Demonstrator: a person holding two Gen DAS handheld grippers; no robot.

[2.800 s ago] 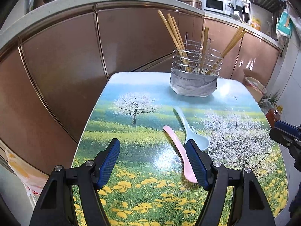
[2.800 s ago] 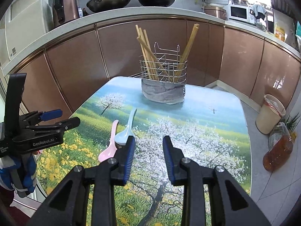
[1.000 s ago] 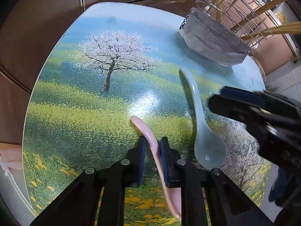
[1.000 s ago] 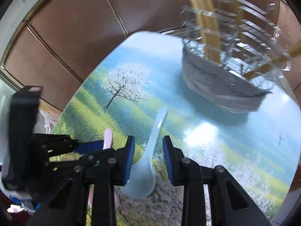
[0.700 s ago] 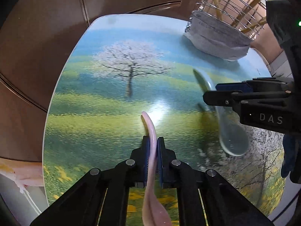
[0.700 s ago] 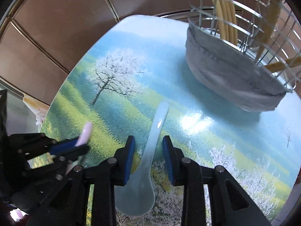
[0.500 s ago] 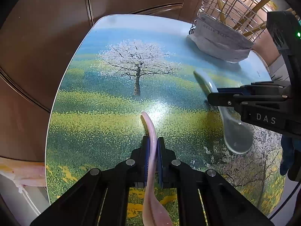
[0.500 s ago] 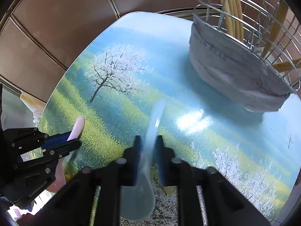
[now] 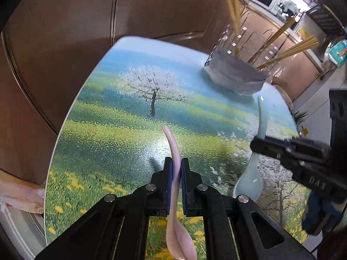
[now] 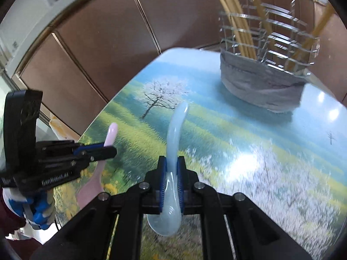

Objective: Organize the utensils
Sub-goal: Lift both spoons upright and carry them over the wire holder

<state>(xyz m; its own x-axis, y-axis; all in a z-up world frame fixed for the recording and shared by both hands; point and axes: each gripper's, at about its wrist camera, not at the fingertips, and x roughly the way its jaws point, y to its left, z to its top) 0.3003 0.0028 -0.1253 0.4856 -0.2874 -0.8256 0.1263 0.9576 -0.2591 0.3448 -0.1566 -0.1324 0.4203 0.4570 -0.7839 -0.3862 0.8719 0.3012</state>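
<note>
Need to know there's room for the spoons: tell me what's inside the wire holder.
Wooden chopsticks stand in the wire holder, leaning out over its rim. A grey wrap covers its lower part, so the bottom and free space there cannot be seen.

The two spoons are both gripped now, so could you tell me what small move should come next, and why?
Probably carry both toward the wire holder. The left hand-held gripper is shut on the pink spoon, the right hand-held gripper on the pale blue spoon, and the holder with chopsticks stands at the table's far end.
</note>
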